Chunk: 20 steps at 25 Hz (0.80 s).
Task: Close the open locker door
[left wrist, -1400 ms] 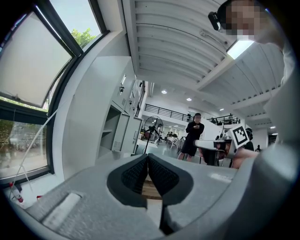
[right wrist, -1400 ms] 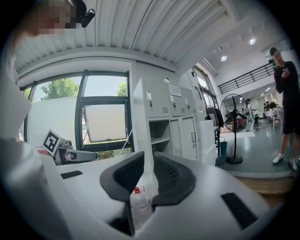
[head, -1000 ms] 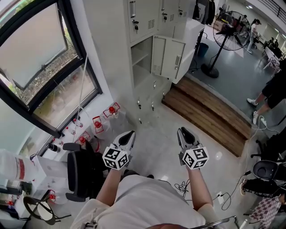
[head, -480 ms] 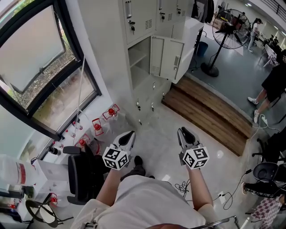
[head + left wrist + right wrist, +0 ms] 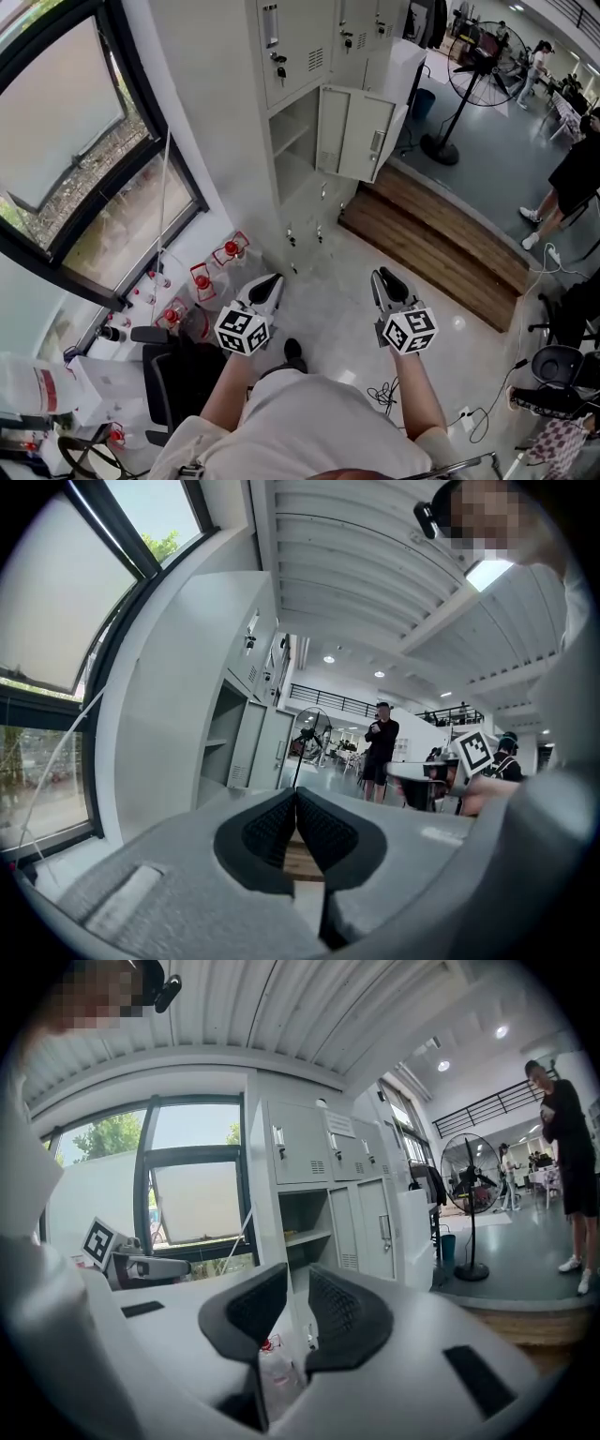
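Locker door point(image 5: 362, 136) painted metal, smooth; platform point(image 5: 441, 236) wood planks; floor point(image 5: 323, 272) glossy.

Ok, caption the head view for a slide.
Person with left gripper and right gripper faces the open locker door.

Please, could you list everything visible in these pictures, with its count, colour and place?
Locker cabinet: one, light grey, against the wall ahead.
Open locker door: one, light grey, swung out at the cabinet's right.
Window: one, black frame, left wall.
Bottles: at least three, clear with red tops, on the floor below the window.
Wooden step: one, brown, right of the cabinet.
Fan: one, black, upper right.
Office chair: one, black, lower left.
Bystander: one, dark clothes, right edge.
Left claw: one, white with black pads, shut, empty.
Right claw: one, same colours, open, empty.
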Tool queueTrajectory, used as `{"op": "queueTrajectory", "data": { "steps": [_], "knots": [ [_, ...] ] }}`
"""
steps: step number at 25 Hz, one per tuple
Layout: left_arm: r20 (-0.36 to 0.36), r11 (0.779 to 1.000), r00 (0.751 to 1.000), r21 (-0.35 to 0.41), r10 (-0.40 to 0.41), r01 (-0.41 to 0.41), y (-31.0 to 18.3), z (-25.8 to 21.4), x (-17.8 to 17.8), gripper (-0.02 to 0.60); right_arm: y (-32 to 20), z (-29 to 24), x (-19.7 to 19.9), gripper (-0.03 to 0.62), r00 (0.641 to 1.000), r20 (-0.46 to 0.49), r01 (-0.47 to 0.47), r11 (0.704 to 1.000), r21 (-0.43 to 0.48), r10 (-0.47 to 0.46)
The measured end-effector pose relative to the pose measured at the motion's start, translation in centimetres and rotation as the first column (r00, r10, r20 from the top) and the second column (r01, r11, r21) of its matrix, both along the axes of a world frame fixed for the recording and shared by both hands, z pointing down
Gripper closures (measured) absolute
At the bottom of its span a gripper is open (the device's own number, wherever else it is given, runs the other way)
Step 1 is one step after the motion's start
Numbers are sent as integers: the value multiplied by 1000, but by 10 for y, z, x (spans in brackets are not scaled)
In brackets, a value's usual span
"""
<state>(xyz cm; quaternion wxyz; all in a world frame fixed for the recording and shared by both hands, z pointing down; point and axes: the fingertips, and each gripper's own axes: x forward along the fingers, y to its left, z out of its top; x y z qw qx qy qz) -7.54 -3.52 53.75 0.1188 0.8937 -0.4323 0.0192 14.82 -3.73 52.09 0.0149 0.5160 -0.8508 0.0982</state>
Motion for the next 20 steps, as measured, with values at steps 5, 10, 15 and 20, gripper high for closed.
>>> {"op": "queueTrajectory", "data": {
  "steps": [5, 10, 15, 20],
  "knots": [
    [4, 1000, 1000, -9, -1, 1, -40, 2, -23, 566, -43, 1, -24, 534, 1000, -5, 12, 1000, -12, -12],
    [4, 1000, 1000, -21, 0, 0, -72, 6, -44, 566, -81, 6, -50, 534, 1000, -9, 22, 999, -24, -22],
    [7, 1000, 1000, -29, 3, -2, -94, 9, -67, 566, -107, 4, -75, 534, 999, -14, 32, 999, -22, -32],
    [-7, 999, 1000, -32, -1, 1, -111, 10, -74, 566, -119, 8, -79, 534, 999, -30, 26, 999, -38, -27]
  ]
}}
